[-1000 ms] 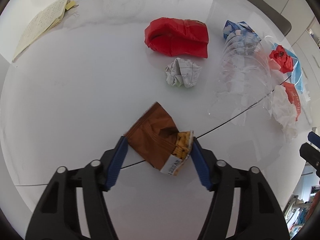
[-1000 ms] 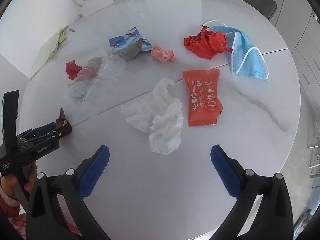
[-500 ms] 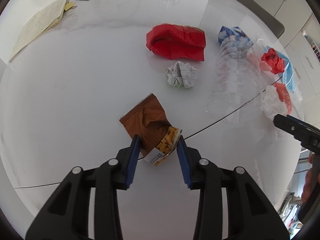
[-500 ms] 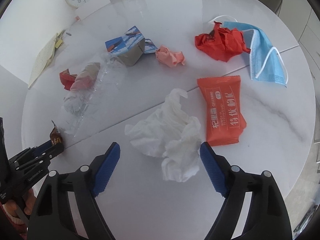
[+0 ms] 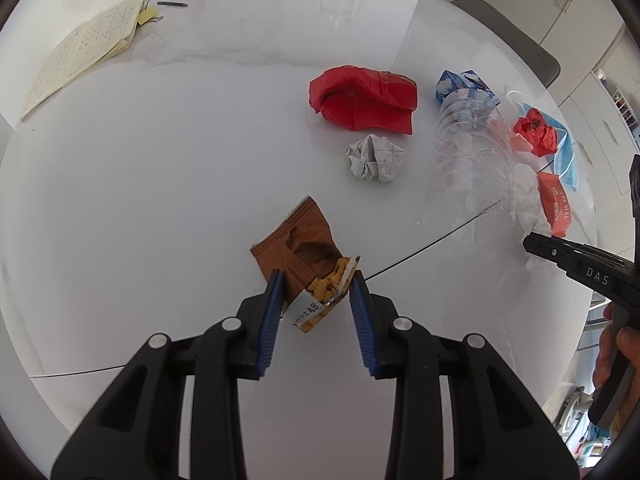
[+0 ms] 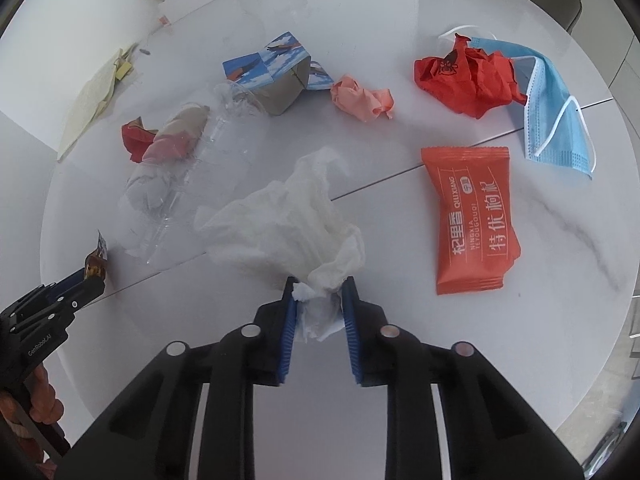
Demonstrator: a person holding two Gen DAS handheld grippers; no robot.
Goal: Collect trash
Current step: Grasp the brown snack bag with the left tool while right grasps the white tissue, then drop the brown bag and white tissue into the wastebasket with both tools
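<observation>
The left gripper (image 5: pixel 317 286) has its blue fingers (image 5: pixel 271 312) pressed against both sides of a torn brown snack packet (image 5: pixel 301 256) on the white table (image 5: pixel 160 168), while the right gripper (image 6: pixel 319 292) pinches the near end of a crumpled white tissue (image 6: pixel 288 220). Beyond the packet lie a ball of printed paper (image 5: pixel 374 157) and a red bag (image 5: pixel 364 98); beside the tissue sit an orange wrapper (image 6: pixel 472 220), a crushed clear bottle (image 6: pixel 176 184), a blue face mask (image 6: pixel 556 108) and red crumpled paper (image 6: pixel 468 76)
</observation>
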